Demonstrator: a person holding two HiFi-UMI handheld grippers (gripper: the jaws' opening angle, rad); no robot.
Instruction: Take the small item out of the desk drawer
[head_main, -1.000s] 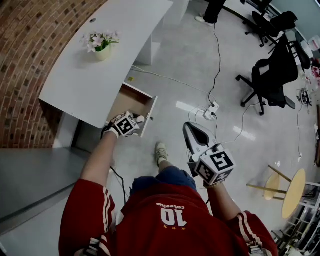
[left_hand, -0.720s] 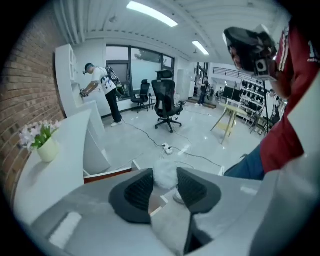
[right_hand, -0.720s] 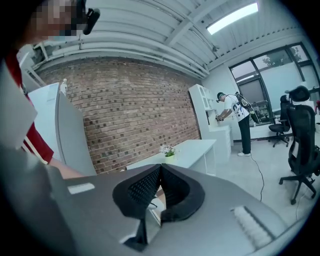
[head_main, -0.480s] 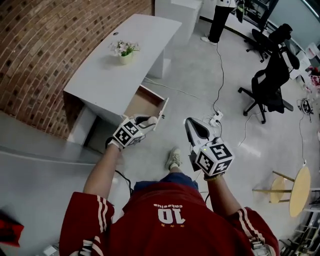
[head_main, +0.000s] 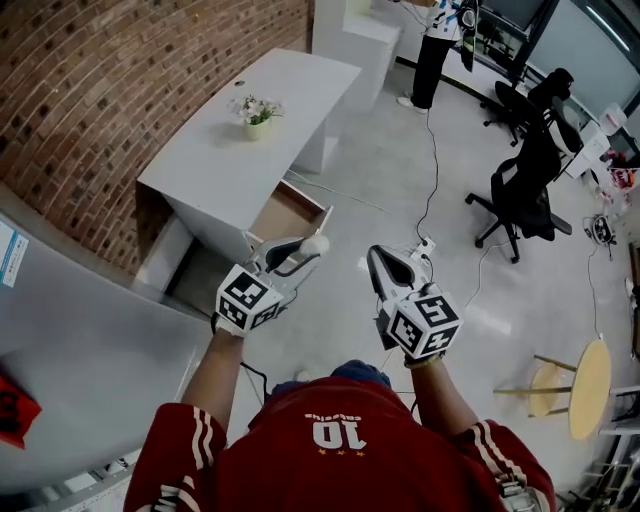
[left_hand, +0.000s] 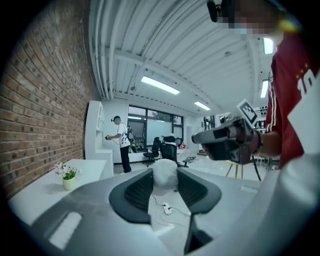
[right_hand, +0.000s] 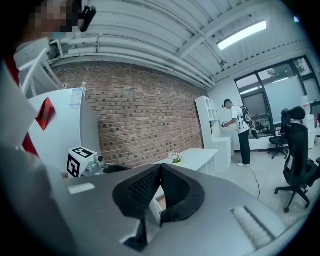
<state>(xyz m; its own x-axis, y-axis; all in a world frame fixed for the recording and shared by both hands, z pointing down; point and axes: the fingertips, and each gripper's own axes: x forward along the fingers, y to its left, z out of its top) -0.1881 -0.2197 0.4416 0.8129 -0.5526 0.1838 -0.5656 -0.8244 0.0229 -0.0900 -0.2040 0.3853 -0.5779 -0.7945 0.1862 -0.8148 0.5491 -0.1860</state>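
Note:
A small white fuzzy ball (head_main: 316, 243) sits between the jaws of my left gripper (head_main: 308, 247), which is shut on it and held up in the air in front of the person. In the left gripper view the ball (left_hand: 165, 173) fills the gap between the dark pads. Below and beyond it the desk drawer (head_main: 285, 215) hangs open from the white desk (head_main: 230, 160). My right gripper (head_main: 378, 258) floats beside the left one, apart from it. Its jaws (right_hand: 160, 167) are shut with nothing between them.
A flower pot (head_main: 256, 112) stands on the desk by the brick wall. A power strip (head_main: 421, 246) with cables lies on the floor. Black office chairs (head_main: 525, 190) stand to the right and a round wooden table (head_main: 588, 388) is at the lower right. A person (head_main: 432, 55) stands at the far shelf.
My left gripper has risen from the drawer front, carrying the white ball, and now points nearly level. The right gripper has shifted slightly up. The head view has pulled back from the desk.

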